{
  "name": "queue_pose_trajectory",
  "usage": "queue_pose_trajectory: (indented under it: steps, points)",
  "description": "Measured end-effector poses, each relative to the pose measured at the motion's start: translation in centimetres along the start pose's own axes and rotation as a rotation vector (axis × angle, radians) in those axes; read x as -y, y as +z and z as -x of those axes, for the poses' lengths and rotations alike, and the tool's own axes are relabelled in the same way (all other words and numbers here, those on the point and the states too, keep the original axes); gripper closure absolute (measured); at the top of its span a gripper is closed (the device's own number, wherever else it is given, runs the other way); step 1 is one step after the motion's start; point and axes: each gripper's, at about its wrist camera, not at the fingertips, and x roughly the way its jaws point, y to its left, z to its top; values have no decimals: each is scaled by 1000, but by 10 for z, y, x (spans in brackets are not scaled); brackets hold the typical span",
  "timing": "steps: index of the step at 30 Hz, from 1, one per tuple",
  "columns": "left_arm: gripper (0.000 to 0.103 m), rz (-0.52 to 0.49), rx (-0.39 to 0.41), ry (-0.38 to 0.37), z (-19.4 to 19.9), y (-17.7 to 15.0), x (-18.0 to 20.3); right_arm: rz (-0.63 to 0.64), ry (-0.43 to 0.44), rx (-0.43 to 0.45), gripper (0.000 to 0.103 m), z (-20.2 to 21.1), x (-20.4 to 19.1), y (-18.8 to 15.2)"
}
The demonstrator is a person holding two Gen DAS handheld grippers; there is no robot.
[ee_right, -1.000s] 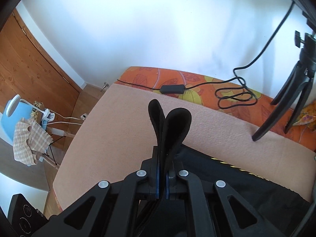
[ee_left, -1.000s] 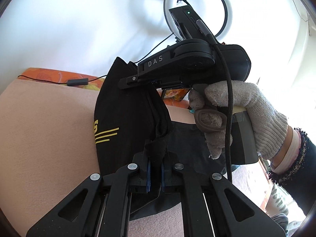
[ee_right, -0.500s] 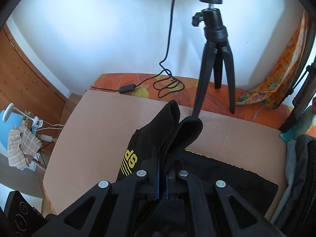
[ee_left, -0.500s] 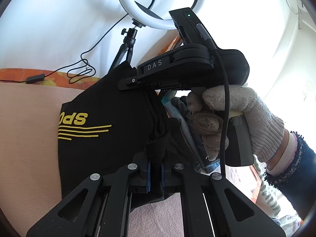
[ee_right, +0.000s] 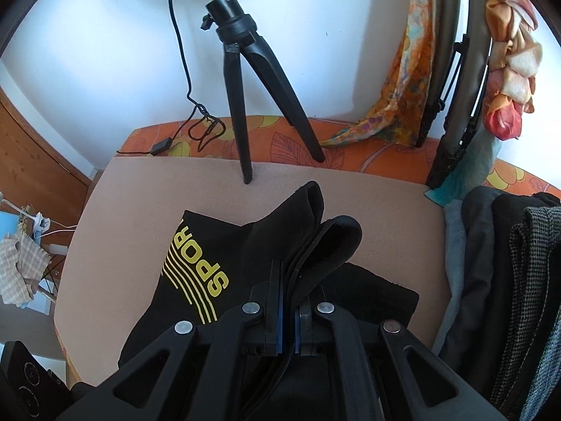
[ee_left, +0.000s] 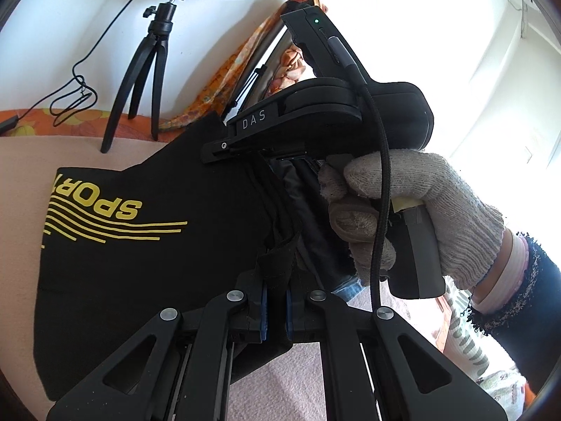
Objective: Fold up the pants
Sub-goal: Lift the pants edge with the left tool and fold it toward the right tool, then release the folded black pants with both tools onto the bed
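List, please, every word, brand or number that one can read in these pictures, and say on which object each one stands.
"DAS": pale letters on the black body of the right gripper, seen from the left wrist view.
"SPOR": yellow print, upside down, above yellow stripes on the black pants; any further letter is cut off by a fold.
No other text is readable.

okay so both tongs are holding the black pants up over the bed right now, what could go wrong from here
1. The left tongs and right tongs each pinch only a small bunched bit of the black pants; a tug could pull the fabric free and spoil the fold.
2. The ring-light tripod stands on the bed just beyond the pants, its cable trailing beside it; carrying the fabric forward might knock or snag it.
3. The clothes pile lies close on the right, so the pants could drag across it.
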Motion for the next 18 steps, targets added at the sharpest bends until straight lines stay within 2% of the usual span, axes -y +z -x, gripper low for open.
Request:
queue_pose_trajectory:
  steps: [6, 11, 15, 18]
  points:
    - [98, 2, -30, -10, -25, -6, 6, -13, -49, -29, 102, -9, 18, -9]
    - [98, 7, -85, -18, -38, -10, 3, -17, -78, -57, 102, -21, 26, -12]
    - [94, -14, -141, -24, -23, -15, 5, -8, -117, -68, 102, -30, 28, -13]
    - [92, -45, -120, -3, 11, -19, 4, -16, -132, -74, 102, -38, 30, -13]
